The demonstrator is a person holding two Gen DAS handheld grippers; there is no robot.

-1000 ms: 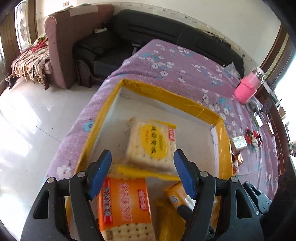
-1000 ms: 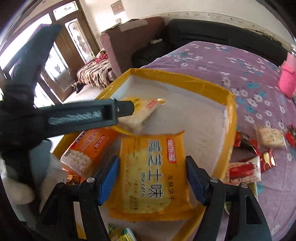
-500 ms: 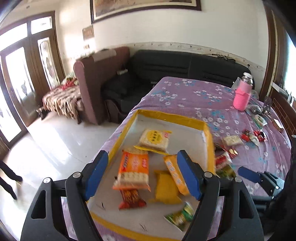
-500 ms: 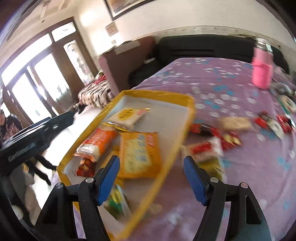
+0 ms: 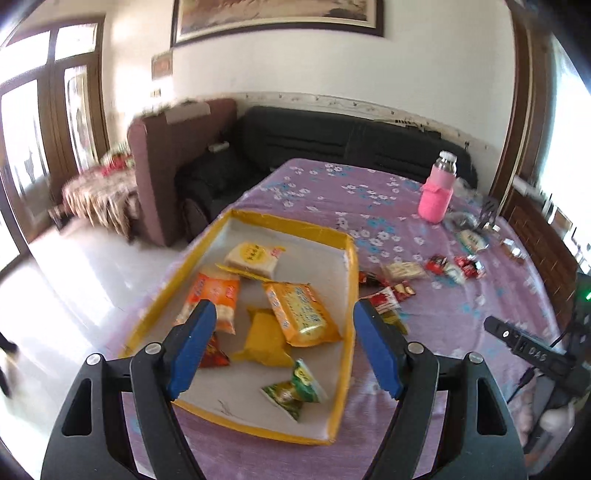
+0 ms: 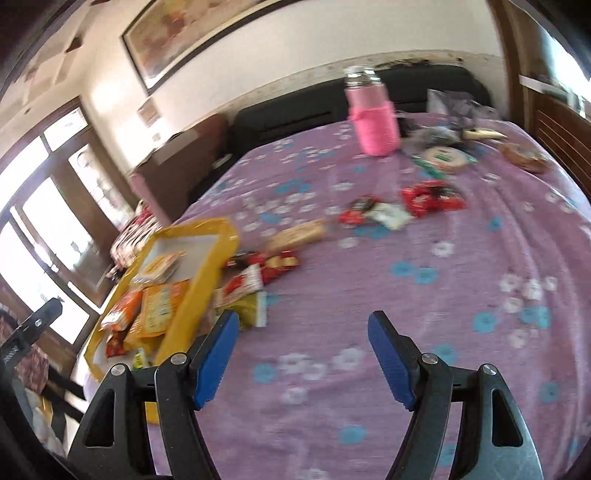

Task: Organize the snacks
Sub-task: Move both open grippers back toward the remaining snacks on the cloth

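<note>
Snacks (image 5: 295,314) are being kept in the yellow tray (image 5: 291,226); both the left gripper (image 5: 284,349) and right gripper (image 6: 301,354) are being held wide open, empty, above the purple tablecloth (image 6: 443,266).

A home living room: black sofa (image 5: 332,136), framed painting (image 5: 277,14), floral-clothed table (image 5: 369,199).

Snacks split between a yellow-rimmed tray and the purple cloth

The tray (image 5: 349,266) holds a pale cracker pack (image 5: 253,258), an orange cracker pack (image 5: 214,299), a yellow biscuit pack (image 5: 301,314) lying across a plain yellow packet (image 5: 264,341), a small red packet (image 5: 214,354) and a green packet (image 5: 293,387); red, white and olive snack packets (image 6: 430,195) lie loose on the flowered cloth beside it
</note>
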